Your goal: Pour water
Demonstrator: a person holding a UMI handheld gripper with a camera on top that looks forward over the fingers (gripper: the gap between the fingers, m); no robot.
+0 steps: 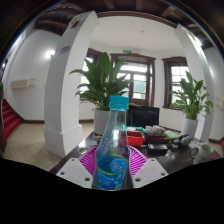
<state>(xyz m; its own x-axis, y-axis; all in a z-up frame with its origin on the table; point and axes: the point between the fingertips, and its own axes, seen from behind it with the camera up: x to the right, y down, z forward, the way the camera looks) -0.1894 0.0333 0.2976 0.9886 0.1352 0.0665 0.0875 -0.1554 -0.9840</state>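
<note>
Big room first: two white columns, one (68, 75) on the left and one (192, 65) on the right, plus a window (133, 78) with dark frames on the far wall. Two large potted plants too, one (103, 80) just left of center and another (190, 100) off to the right.

Below those there's a dark table (150, 150) with a bunch of clutter on it, mostly too small to make out, though one dark boxy thing (145, 117) sits at the far side behind the bottle.

Then the main item: one clear plastic bottle (113, 150) with a teal cap (118, 102) and a blue label, standing upright, right up close between the fingers. The tool (112, 162) looks closed in on it, with the two pink pads, the left one (89, 160) and the right one (136, 161), sitting tight against either side of the bottle's lower half. No gap that I can see on either side, so it seems to have the bottle gripped.
</note>
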